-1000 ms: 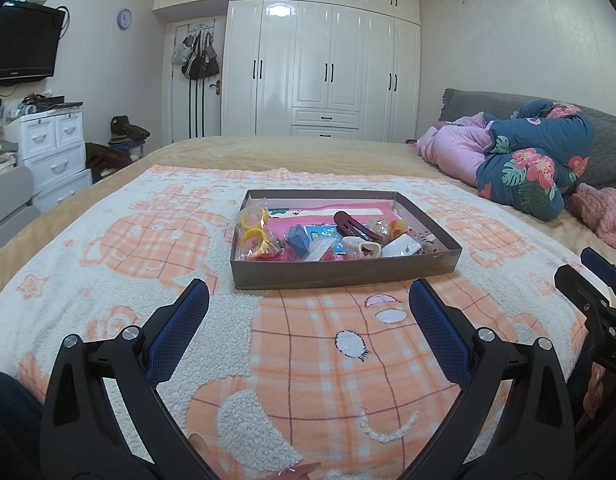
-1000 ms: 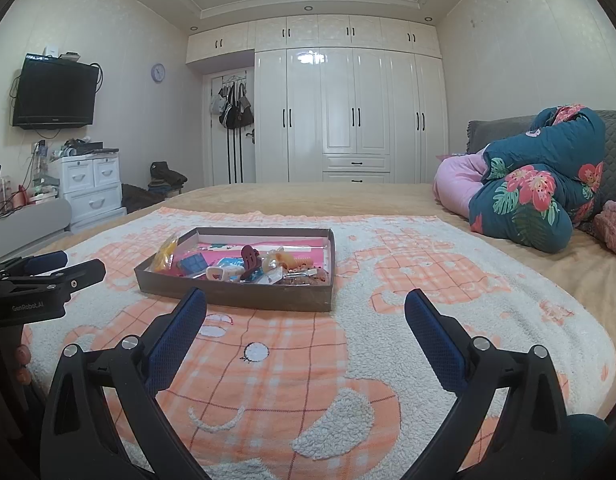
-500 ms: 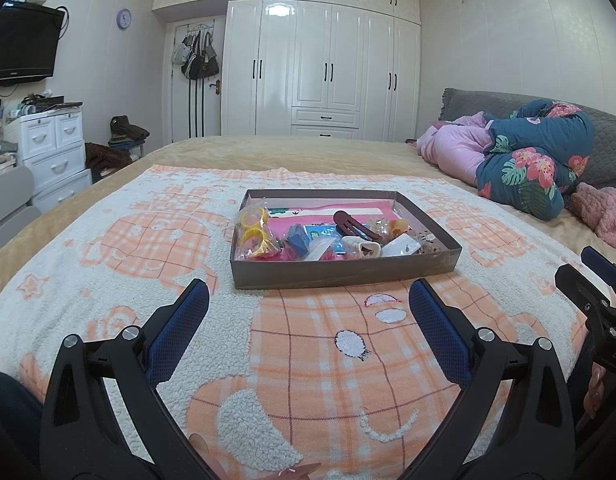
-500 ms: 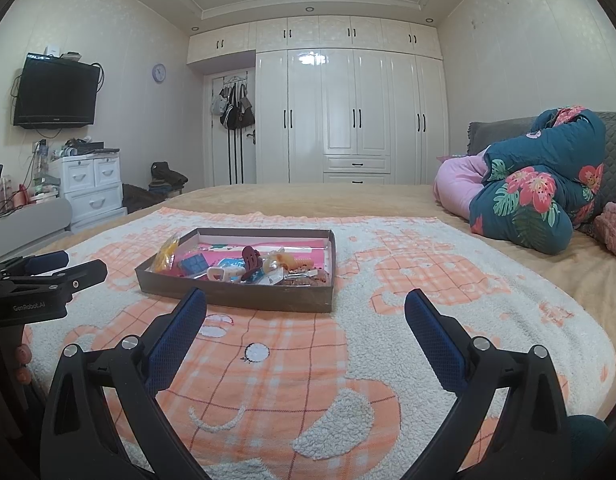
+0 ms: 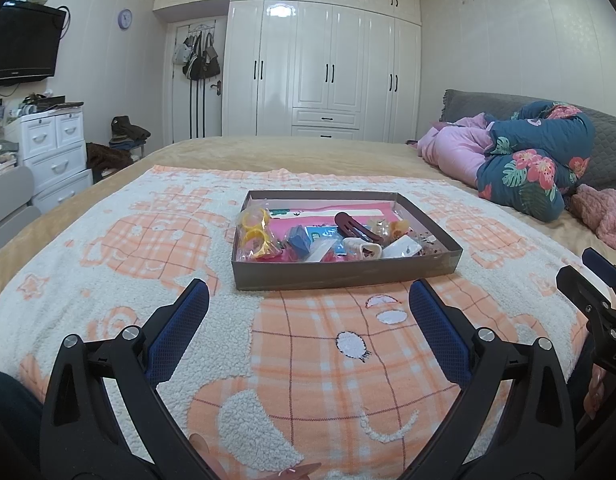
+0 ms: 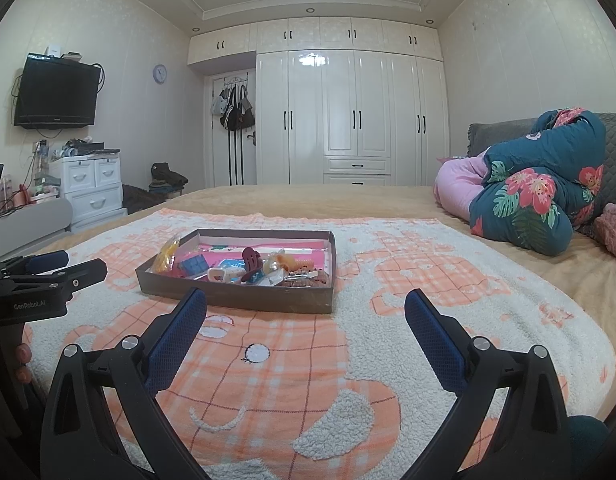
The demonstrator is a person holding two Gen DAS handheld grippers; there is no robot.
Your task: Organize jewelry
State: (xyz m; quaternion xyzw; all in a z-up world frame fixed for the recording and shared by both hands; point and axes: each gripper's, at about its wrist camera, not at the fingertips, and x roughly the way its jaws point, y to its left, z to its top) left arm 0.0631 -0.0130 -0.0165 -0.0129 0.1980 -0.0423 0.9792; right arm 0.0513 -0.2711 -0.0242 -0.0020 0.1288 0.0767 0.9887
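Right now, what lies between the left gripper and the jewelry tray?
Only bare orange-and-white blanket separates the open left gripper from the jewelry tray; the left wrist view shows it.

Illumination is even and moderately bright in both wrist views, supplied by recessed ceiling lights (image 6: 310, 10) whose output produces a glare patch on the glossy wardrobe doors (image 5: 281, 11) and only soft, faint shadows on the blanket (image 5: 308, 360). Both views show strong fisheye distortion: the walls and the ceiling moulding curve, and the frame corners fall off to black vignetting. Focus is sharp across the bed and the shallow tray (image 6: 235, 298), with no motion blur, while small contents of the tray are too fine to resolve clearly.
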